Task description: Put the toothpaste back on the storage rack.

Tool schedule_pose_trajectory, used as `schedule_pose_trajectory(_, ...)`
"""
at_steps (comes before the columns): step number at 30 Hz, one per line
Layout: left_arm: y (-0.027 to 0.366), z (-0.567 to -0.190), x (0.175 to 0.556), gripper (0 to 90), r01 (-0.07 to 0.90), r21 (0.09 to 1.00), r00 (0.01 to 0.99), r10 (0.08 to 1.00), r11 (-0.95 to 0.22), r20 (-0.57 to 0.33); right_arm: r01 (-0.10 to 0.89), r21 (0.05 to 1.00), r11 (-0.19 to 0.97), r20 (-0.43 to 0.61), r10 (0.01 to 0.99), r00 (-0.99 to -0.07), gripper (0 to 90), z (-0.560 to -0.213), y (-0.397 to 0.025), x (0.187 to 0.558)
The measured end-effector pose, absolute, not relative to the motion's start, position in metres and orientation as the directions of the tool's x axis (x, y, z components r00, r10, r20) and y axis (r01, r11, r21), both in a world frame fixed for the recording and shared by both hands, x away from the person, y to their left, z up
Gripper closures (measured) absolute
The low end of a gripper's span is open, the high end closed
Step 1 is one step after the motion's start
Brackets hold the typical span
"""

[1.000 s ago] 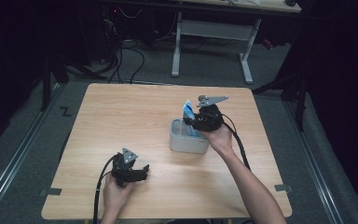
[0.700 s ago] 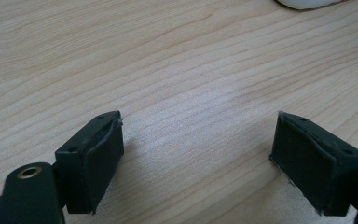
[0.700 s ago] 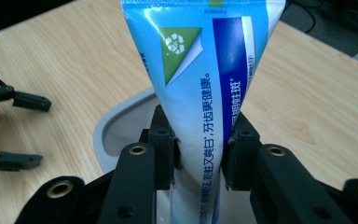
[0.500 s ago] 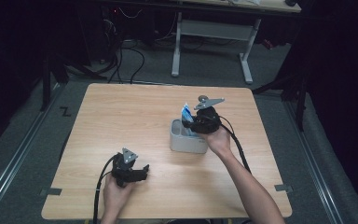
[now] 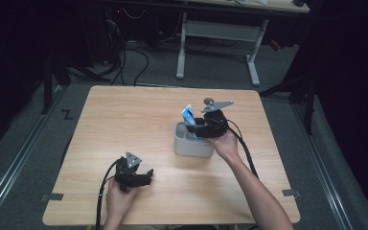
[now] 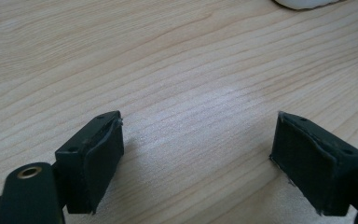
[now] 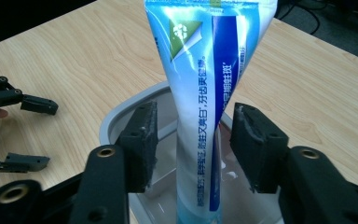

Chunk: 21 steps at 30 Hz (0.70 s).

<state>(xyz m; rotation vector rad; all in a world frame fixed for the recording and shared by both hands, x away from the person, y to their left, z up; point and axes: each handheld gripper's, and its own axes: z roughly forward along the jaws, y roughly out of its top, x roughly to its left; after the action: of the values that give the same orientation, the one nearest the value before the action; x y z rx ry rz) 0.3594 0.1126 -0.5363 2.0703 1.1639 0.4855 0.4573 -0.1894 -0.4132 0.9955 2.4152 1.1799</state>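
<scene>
A blue and white toothpaste tube (image 7: 205, 93) stands upright in a grey-white tub (image 7: 121, 116) on the right half of the wooden table (image 5: 124, 120). My right gripper (image 7: 193, 126) is over the tub with one jaw on each side of the tube; a gap shows beside the left jaw, so it is open. From above, the tube (image 5: 188, 115) sticks out of the tub (image 5: 191, 146) just left of the right gripper (image 5: 199, 127). My left gripper (image 5: 143, 177) rests low near the table's front edge, open with bare wood between its jaws (image 6: 198, 140).
The tub's pale edge (image 6: 303, 3) shows far ahead of the left gripper. A white desk frame (image 5: 215, 33) and cables (image 5: 129, 57) stand on the floor beyond the table. Dark rails run along both sides.
The right gripper and the tube have sunk slightly toward the tub and shifted a little left. The left gripper has stayed where it was.
</scene>
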Motion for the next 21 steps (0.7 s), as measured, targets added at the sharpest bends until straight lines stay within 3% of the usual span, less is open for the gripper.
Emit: schedule_pose_trajectory(21, 0.113, -0.536, 0.359, 17.3, 0.587, 0.731, 0.523, 0.852, -0.348, -0.014, 0.434, 0.833, 0.344, 0.065, 0.718, -0.693, 45.9, -0.397, -0.213, 0.443)
